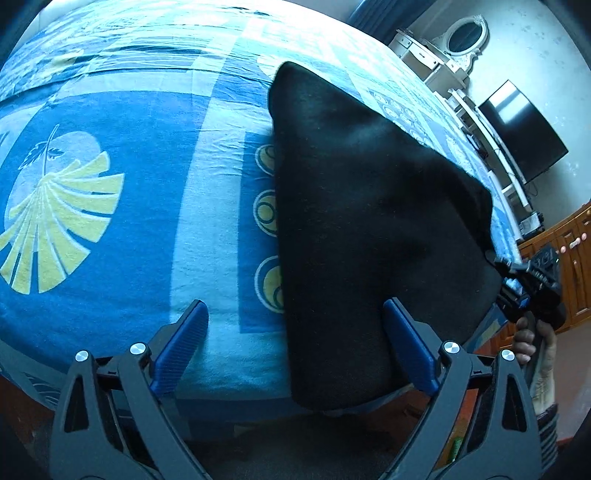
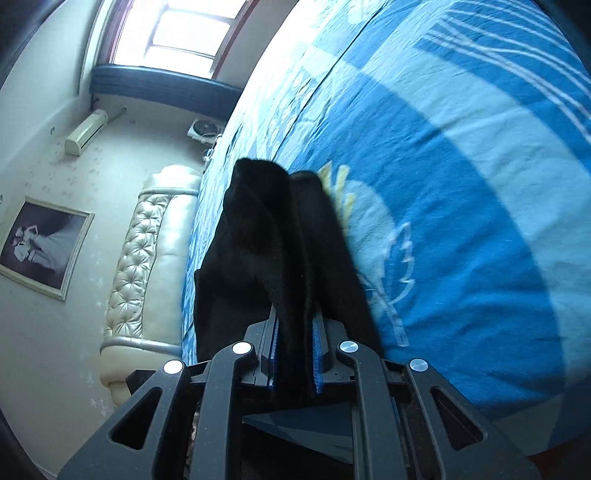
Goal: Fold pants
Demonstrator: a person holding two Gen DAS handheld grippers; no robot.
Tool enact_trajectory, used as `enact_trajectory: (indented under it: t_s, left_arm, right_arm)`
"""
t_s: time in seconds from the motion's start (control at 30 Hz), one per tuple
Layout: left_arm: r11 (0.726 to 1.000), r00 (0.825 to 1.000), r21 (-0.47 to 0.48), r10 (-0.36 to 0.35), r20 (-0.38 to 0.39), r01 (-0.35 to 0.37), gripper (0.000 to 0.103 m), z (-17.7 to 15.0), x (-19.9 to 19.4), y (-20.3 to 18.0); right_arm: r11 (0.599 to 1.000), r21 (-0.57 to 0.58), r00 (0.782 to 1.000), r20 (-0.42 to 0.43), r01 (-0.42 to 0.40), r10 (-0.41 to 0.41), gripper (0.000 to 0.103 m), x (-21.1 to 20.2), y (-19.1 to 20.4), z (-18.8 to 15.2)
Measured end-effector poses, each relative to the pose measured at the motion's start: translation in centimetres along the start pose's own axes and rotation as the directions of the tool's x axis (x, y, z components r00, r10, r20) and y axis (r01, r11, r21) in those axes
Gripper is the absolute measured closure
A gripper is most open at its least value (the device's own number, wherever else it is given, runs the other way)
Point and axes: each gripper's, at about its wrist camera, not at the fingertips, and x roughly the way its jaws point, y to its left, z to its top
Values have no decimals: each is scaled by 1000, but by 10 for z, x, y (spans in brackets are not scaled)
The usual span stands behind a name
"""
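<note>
Black pants (image 1: 362,221) lie folded lengthwise on a blue patterned bed cover (image 1: 110,184), their near end hanging over the bed's front edge. My left gripper (image 1: 295,325) is open, and the pants' near end lies between its blue fingers (image 1: 184,339), against the right one. My right gripper (image 1: 524,280) shows at the pants' right side, held by a hand. In the right wrist view the right gripper (image 2: 295,325) is shut on a bunched fold of the pants (image 2: 266,236), lifted off the bed cover (image 2: 461,221).
A white dresser with an oval mirror (image 1: 461,37), a dark TV (image 1: 524,129) and a wooden cabinet (image 1: 569,258) stand to the right of the bed. A padded cream headboard (image 2: 147,258), a framed picture (image 2: 40,247) and a window (image 2: 177,29) show in the right wrist view.
</note>
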Motion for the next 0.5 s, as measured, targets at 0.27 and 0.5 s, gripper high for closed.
enact_trajectory:
  t_s: [0.27, 0.5]
  left_arm:
    - [986, 992, -120, -104, 66, 112, 8, -5, -37, 45]
    - [962, 973, -150, -224, 53, 229, 8, -8, -29, 35]
  right_arm:
    - [993, 112, 995, 94, 34, -45, 53, -50, -10, -1]
    - [997, 57, 998, 47, -46, 43, 35, -35, 16, -6]
